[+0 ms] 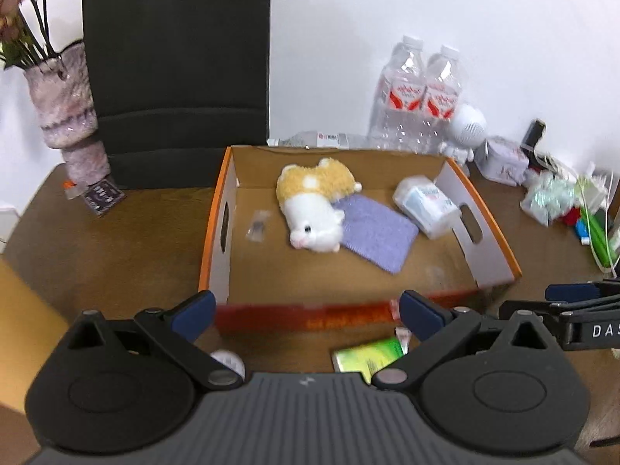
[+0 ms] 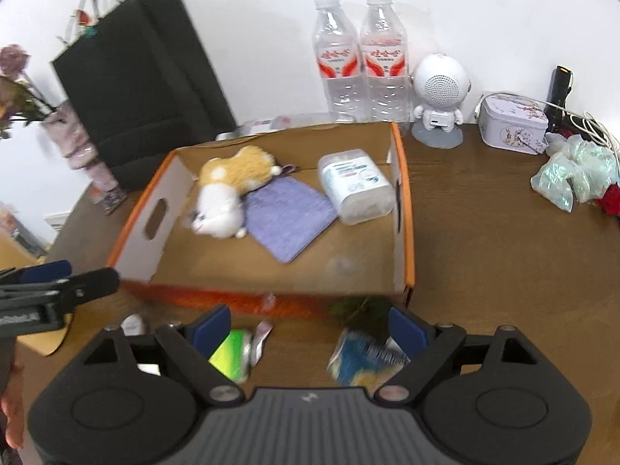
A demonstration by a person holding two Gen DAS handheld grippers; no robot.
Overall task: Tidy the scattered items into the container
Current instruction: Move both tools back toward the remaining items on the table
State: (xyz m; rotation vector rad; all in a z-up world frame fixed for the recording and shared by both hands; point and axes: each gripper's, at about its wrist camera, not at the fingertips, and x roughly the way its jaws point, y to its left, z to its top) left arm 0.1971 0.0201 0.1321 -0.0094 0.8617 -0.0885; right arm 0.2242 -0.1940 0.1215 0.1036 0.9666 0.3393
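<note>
An orange-rimmed cardboard box (image 1: 503, 248) (image 2: 405, 201) holds a plush hamster (image 1: 314, 205) (image 2: 224, 193), a purple cloth (image 1: 376, 232) (image 2: 286, 217), a clear plastic tub (image 1: 426, 205) (image 2: 356, 186) and a small packet (image 1: 257, 224). In front of the box lie a green packet (image 1: 368, 356) (image 2: 230, 356), a blue-yellow packet (image 2: 364, 360) and a small white round item (image 1: 228, 360) (image 2: 133, 325). My left gripper (image 1: 306, 314) is open and empty above the table before the box. My right gripper (image 2: 310, 329) is open and empty above the packets.
A black paper bag (image 1: 174, 69) (image 2: 135, 77), a vase with flowers (image 1: 66, 104), two water bottles (image 1: 418, 93) (image 2: 360, 58), a white robot speaker (image 2: 440, 93), a tin (image 2: 511, 124) and crumpled wrapping (image 2: 573, 178) stand around the box on the brown table (image 2: 503, 263).
</note>
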